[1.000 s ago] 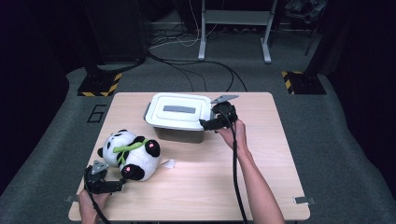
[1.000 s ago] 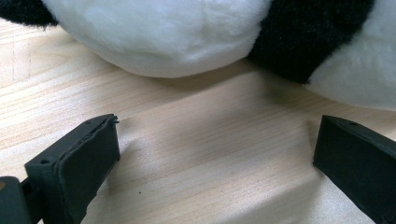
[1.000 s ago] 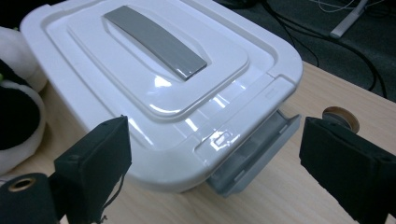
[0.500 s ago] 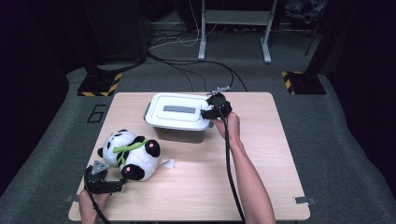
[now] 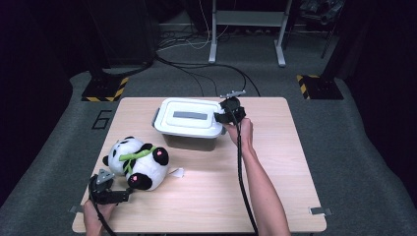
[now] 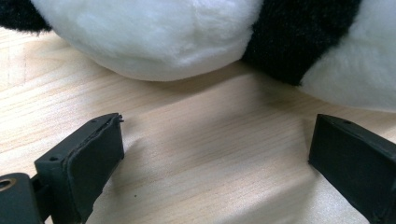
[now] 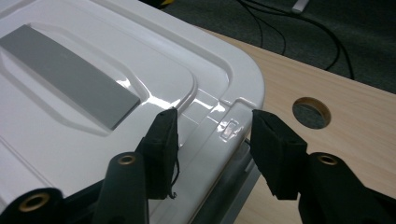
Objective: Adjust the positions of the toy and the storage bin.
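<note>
A white-lidded storage box point(image 5: 189, 120) stands at the table's back middle. My right gripper point(image 5: 220, 117) point(image 7: 215, 140) is at the box's right end, its jaws either side of the lid's end tab point(image 7: 229, 129) and the grey latch point(image 7: 236, 175) under it. The jaws have just been closing, and the pads look pressed against the latch's sides. A plush panda point(image 5: 137, 162) point(image 6: 187, 37) lies on its side at the front left. My left gripper point(image 5: 124, 195) point(image 6: 215, 154) rests open on the wood just in front of the panda, with nothing between its jaws.
A round cable hole point(image 7: 311, 112) in the tabletop lies right of the box's end. A white tag point(image 5: 177, 173) sticks out beside the panda. Cables and stand legs point(image 5: 246, 34) lie on the floor beyond the table point(image 5: 275, 187).
My right gripper moved left onto the box's right end and its jaws narrowed around the latch. The left gripper and the panda stayed put.
</note>
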Available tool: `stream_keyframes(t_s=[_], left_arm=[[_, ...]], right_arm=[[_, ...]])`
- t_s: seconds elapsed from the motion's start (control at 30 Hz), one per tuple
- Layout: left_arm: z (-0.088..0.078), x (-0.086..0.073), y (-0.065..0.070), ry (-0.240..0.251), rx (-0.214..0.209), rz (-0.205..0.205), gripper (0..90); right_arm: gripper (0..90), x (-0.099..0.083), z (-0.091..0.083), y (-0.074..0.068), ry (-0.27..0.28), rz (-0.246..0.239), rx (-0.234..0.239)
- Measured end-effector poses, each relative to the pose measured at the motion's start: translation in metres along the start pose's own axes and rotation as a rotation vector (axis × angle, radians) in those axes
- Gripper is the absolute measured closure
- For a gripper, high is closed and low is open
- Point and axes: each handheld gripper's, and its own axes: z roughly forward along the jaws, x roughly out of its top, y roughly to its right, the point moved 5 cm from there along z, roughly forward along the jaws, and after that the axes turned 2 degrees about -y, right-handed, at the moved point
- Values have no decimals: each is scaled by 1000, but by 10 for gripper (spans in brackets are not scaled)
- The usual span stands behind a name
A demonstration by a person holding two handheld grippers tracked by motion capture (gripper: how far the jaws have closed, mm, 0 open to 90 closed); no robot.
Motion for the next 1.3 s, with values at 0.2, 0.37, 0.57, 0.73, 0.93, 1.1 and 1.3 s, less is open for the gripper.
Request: stream_keyframes(t_s=[0.2,0.37,0.57,0.73,0.93,1.1,1.3], left_arm=[[-1,0,0,-10,-4,1,28],[-1,0,0,-6,-3,0,28],[0,0,0,-5,-2,1,27],[-1,0,0,-7,-4,0,28],[-1,0,0,-7,-3,0,28],[-1,0,0,-11,-5,3,29],[0,0,0,5,-3,5,31]], right_arm=[[515,-6,-10,0,-33,21,-35],[513,-12,-17,6,-45,18,-31],[427,-19,-24,10,-45,9,-17],[327,-13,-25,2,-11,-40,28],[444,9,-14,-31,7,-155,86],[488,24,7,-52,-45,-171,115],[510,33,26,-55,-71,-163,158]])
